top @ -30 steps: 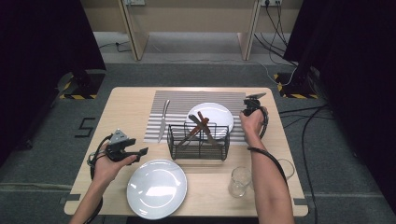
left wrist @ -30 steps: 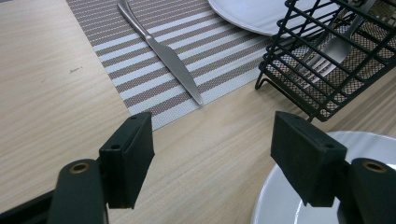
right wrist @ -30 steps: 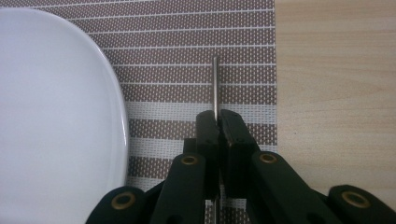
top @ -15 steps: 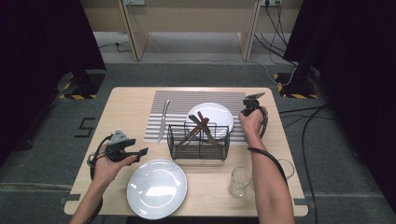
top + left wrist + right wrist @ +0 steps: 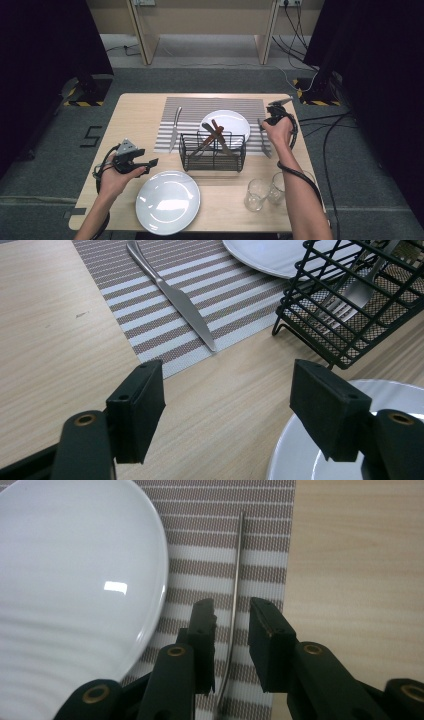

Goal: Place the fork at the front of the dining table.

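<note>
The right claw (image 5: 231, 630) has just been opening and now stands apart around the fork (image 5: 235, 605), which lies loose on the striped mat (image 5: 210, 545) just beside the far plate (image 5: 75, 580). That looks like the fork set in its place, opposite the knife (image 5: 174, 129). The left claw (image 5: 227, 410) hangs wide open and empty over the bench (image 5: 60, 330).

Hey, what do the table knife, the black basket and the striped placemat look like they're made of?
Table knife: apparently polished steel, going by its silvery sheen. Black basket: thin metal wire in a grid, probably coated matte black. Striped placemat: woven, maybe vinyl or fabric, since a fine weave texture shows in its brown and white bands.
</note>
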Demonstrator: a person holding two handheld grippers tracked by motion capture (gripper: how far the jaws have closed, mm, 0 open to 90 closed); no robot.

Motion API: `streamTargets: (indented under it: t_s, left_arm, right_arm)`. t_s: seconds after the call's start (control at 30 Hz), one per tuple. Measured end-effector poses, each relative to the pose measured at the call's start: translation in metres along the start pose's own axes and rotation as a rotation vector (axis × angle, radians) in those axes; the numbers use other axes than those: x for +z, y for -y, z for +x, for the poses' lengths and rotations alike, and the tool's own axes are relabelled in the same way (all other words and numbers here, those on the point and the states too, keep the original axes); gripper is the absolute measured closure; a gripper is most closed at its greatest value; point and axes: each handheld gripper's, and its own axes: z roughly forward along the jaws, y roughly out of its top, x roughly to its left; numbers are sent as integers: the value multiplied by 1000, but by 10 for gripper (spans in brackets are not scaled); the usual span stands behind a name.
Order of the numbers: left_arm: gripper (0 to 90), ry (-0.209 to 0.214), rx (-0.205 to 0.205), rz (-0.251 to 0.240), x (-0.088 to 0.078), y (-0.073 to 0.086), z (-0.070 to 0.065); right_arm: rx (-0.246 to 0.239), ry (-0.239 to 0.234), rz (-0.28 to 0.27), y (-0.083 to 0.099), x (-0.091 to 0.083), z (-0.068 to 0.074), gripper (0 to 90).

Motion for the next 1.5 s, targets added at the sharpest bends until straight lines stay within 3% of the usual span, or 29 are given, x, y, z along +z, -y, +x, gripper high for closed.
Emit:
streamTargets:
  t_s: [0.23,0.5,0.87,1.13,1.5]
  left_arm:
    - [294,0,-1,2,1,0,0]
    - [294,-2,0,2,0,0,0]
    - [294,0,0,0,0,0,0]
    - [296,-1,0,1,0,0,0]
    - [296,0,-1,0,0,0,0]
  right_arm:
    - [-8,-48,62,16,-11,-5,733]
    - [-21,-77,123,30,-5,-3,748]
    - [-38,-63,183,36,4,1,786]
    - [-37,-31,189,34,8,6,815]
    - [19,4,185,34,6,8,876]
